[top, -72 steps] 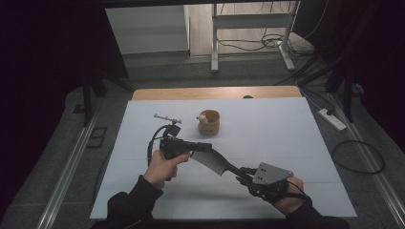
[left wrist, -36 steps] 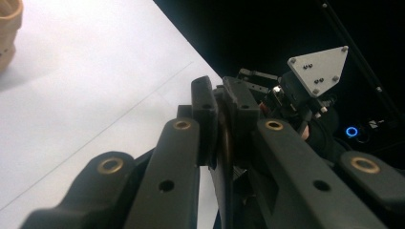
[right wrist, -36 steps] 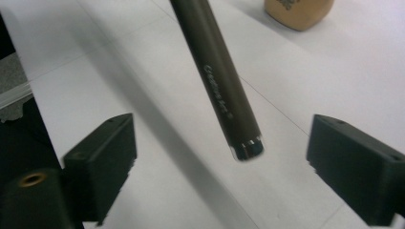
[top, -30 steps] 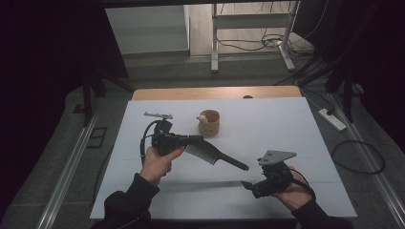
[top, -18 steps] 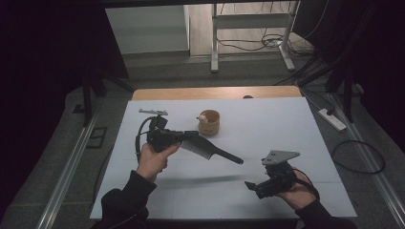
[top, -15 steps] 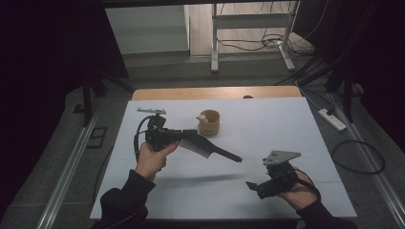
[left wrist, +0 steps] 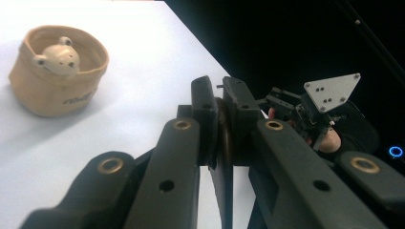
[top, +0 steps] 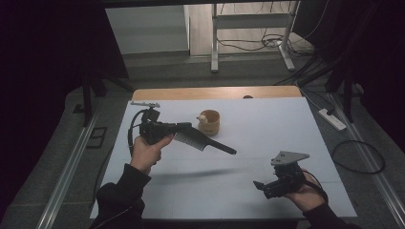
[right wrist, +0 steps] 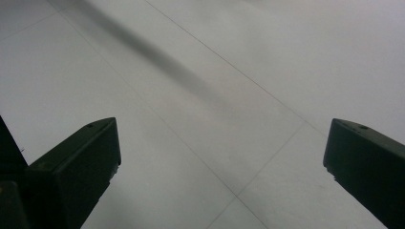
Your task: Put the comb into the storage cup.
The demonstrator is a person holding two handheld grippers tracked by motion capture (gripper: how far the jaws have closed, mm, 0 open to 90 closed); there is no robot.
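Note:
My left gripper (top: pixel 185 128) is shut on a black comb (top: pixel 206 143), held above the white table (top: pixel 272 124) with the comb's handle pointing right. In the left gripper view the jaws (left wrist: pixel 220 102) pinch the comb (left wrist: pixel 223 183) edge-on. A tan pouch (top: pixel 210 126) with a small frog toy (top: pixel 203 117) inside stands just behind the comb; it shows again as the pouch (left wrist: pixel 57 81) at upper left. My right gripper (top: pixel 261 186) hovers near the front right of the table, open, with bare table between its jaws (right wrist: pixel 222 148). The comb's shadow (right wrist: pixel 157 57) crosses the table.
A wooden strip (top: pixel 215 92) borders the table's far edge. A power strip (top: pixel 331 119) and cables lie on the floor at the right, and metal frame legs (top: pixel 214 47) stand behind. The other hand's gripper (left wrist: pixel 305 107) shows off the table's edge.
The left gripper has carried the comb toward the back left and lifted it. The right gripper, once at the comb's handle end, now sits apart near the front right.

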